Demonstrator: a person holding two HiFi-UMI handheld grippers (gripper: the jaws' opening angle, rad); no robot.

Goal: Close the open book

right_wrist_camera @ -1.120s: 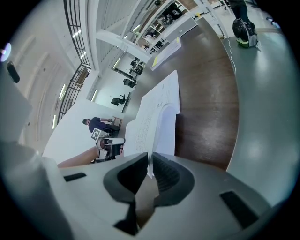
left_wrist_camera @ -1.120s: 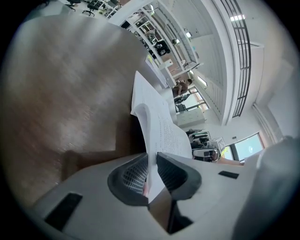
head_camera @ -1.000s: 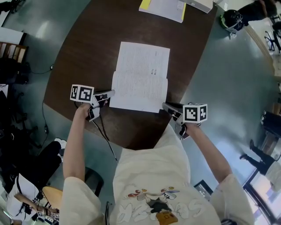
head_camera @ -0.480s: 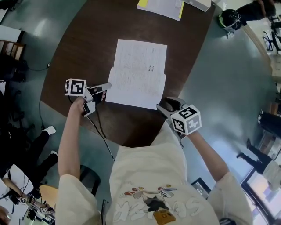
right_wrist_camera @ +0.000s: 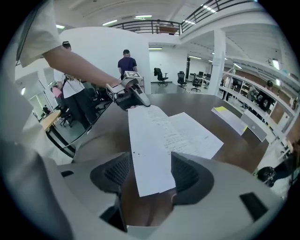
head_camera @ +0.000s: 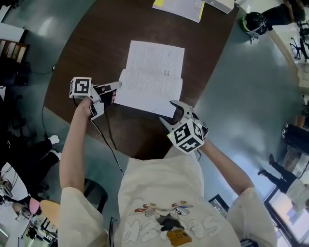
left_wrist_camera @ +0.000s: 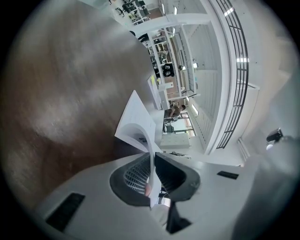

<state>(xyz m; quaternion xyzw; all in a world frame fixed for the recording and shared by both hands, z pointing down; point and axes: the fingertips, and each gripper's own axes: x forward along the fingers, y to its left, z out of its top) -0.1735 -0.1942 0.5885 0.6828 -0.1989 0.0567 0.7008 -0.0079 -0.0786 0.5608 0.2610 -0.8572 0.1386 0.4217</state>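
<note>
An open book is lying in the middle of a dark brown round table, its white pages facing up. A person is standing at the near edge with a handheld gripper in each hand.

The left gripper is pinching the left edge of the near leaf, its jaws pressed together on the thin paper, which is curving up off the table. Compared with a second ago, this gripper is sitting a little higher and farther along the table, and it is still gripping the same edge.

The right gripper is showing the bigger change. A second ago it was lying low at the leaf's near right corner with its marker cube facing up. It has since rolled over, so the cube is now tilting toward the person, and its jaws have just been opening. They are now standing spread, with the leaf's near right corner lying loosely between them and neither pad pressing on it.

The pages are carrying lines of fine print, too small to read. Each gripper's cube is bearing black-and-white square markers. At the far edge of the table, a stack of loose papers is resting on a yellow sheet; nothing on it is legible.
</note>
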